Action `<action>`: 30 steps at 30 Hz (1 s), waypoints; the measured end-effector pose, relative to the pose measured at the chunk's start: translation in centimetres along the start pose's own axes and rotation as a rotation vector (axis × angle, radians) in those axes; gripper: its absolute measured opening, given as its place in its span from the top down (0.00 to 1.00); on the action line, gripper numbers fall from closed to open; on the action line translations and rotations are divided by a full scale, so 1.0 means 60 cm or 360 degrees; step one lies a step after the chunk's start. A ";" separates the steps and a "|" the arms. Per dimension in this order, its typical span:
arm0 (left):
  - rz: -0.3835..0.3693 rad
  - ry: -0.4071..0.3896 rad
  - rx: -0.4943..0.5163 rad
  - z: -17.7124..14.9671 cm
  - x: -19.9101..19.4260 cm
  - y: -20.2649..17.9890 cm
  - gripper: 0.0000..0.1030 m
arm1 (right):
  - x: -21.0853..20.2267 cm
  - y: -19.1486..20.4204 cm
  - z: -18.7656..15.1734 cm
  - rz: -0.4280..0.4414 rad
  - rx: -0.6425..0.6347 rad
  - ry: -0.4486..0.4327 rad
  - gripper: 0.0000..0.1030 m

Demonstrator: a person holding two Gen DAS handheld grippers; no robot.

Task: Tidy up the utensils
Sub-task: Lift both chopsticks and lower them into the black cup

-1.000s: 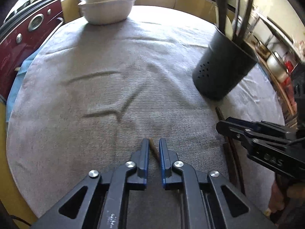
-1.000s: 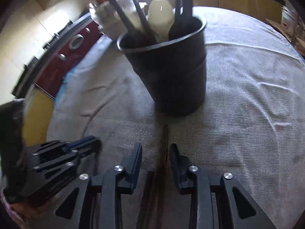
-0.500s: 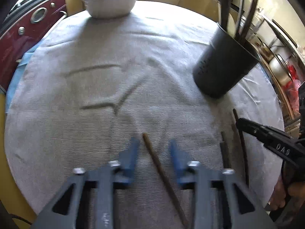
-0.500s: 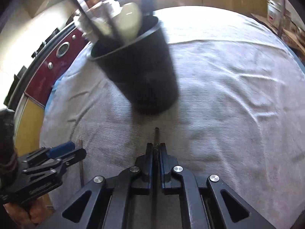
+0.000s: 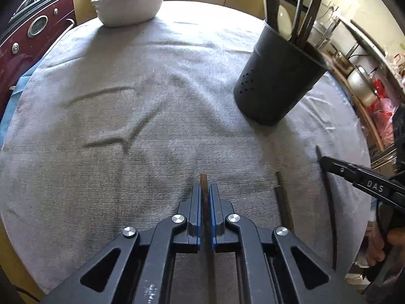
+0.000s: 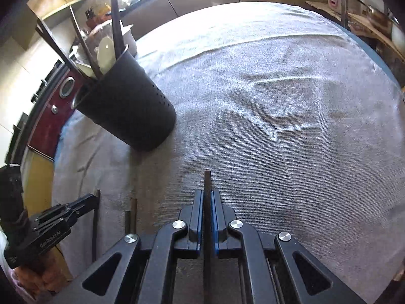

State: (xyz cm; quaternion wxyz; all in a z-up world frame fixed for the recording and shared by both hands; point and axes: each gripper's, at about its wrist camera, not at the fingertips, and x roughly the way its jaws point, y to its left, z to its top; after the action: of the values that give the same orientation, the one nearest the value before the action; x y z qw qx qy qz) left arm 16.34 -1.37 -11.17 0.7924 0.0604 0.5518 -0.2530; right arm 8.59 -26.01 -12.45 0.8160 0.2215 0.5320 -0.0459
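Note:
My left gripper (image 5: 204, 193) is closing its jaws on a brown chopstick (image 5: 203, 180), and the blue pads press its sides low over the grey cloth. My right gripper (image 6: 207, 197) is shut on a dark chopstick (image 6: 207, 179) whose tip sticks out ahead of the pads. The right gripper (image 5: 323, 160) also shows at the right edge of the left wrist view, with its dark chopstick (image 5: 330, 210). The black perforated holder (image 5: 273, 88) (image 6: 131, 111) stands beyond both, with several dark utensils and a white spoon (image 5: 284, 22) in it. Another dark utensil (image 5: 284, 205) lies on the cloth between the grippers.
A grey cloth (image 5: 126, 76) covers the round table. A white bowl (image 5: 129, 7) sits at its far edge, with a dark red appliance (image 5: 30, 38) behind the table's left side. Shelves with pots and bags (image 5: 364, 86) stand to the right. A hand (image 6: 33, 276) holds the left gripper.
My left gripper opened around the brown chopstick, then closed on it again. My right gripper shut on the dark chopstick and swung right, so the holder slid left in its view.

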 end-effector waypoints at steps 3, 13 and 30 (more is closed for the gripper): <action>0.0042 0.0017 0.0003 0.009 0.011 -0.008 0.94 | 0.007 0.022 0.008 -0.0100 -0.0054 0.0071 0.92; 0.0130 0.0025 0.0075 0.027 0.026 -0.044 0.91 | 0.029 0.098 0.005 -0.0391 -0.0367 0.0031 0.92; 0.0226 -0.0279 0.0150 0.016 -0.098 -0.095 0.95 | -0.086 0.082 -0.004 -0.0095 -0.0319 -0.0289 0.94</action>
State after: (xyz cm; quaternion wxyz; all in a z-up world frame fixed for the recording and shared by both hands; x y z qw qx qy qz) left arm 12.93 -4.69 -4.43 0.8498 0.1141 0.4622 -0.2264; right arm 7.69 -22.35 -6.39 0.8771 0.1177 0.4642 -0.0366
